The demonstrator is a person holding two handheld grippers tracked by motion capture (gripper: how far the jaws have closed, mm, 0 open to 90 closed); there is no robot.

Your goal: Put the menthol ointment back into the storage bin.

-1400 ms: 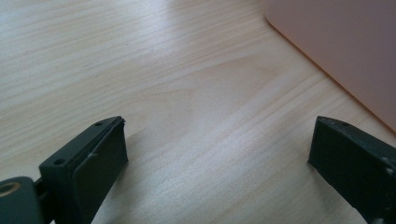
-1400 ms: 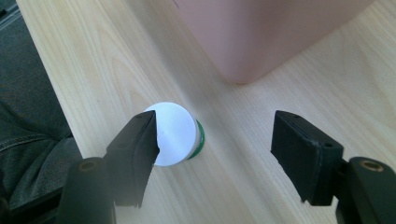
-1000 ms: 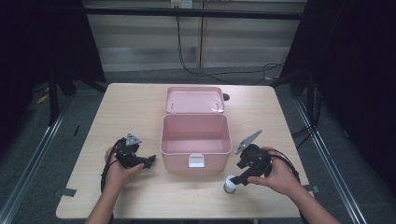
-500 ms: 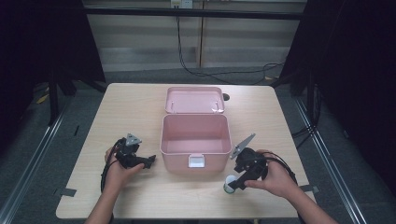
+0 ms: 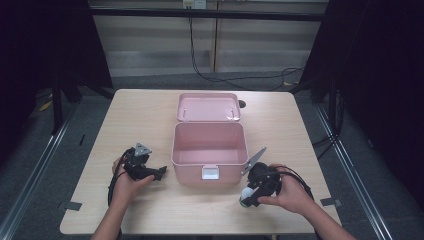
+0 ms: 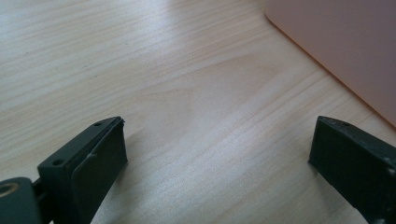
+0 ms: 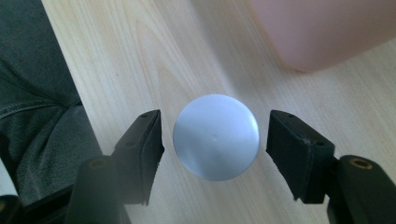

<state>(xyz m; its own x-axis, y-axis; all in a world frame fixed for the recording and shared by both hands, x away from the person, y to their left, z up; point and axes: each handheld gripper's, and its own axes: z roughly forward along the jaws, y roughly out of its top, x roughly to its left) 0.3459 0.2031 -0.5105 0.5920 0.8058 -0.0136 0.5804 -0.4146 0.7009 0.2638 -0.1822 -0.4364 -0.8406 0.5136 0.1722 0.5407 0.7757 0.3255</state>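
Early in the work, by the look of it. Right gripper (image 7: 215, 140) set straight down over a small white-capped container (image 7: 215, 136) that stands on the bench (image 5: 150, 120) near its front edge, just off the front right corner of the pink box (image 5: 210, 150). Jaws either side of the round cap, just now closing in, with a narrow gap visible on each side: not yet pressing, so nothing grasped so far. Seen from the high view, the same container (image 5: 246, 196) under the gripper (image 5: 250, 197), close to the person's right hand (image 5: 290, 192).

Pink box already open, lid (image 5: 208, 106) thrown back flat behind it, inside bare as far as can be seen. Likely destination for the container, though only a guess.

Left gripper (image 6: 217, 154) released, jaws wide apart over bare wood, the box wall (image 6: 336, 46) just beside it; idle on the bench left of the box.

Done: box opened, container straddled. Left: closing fully on the cap, lifting, carrying over the box wall, setting down inside, perhaps shutting the lid.
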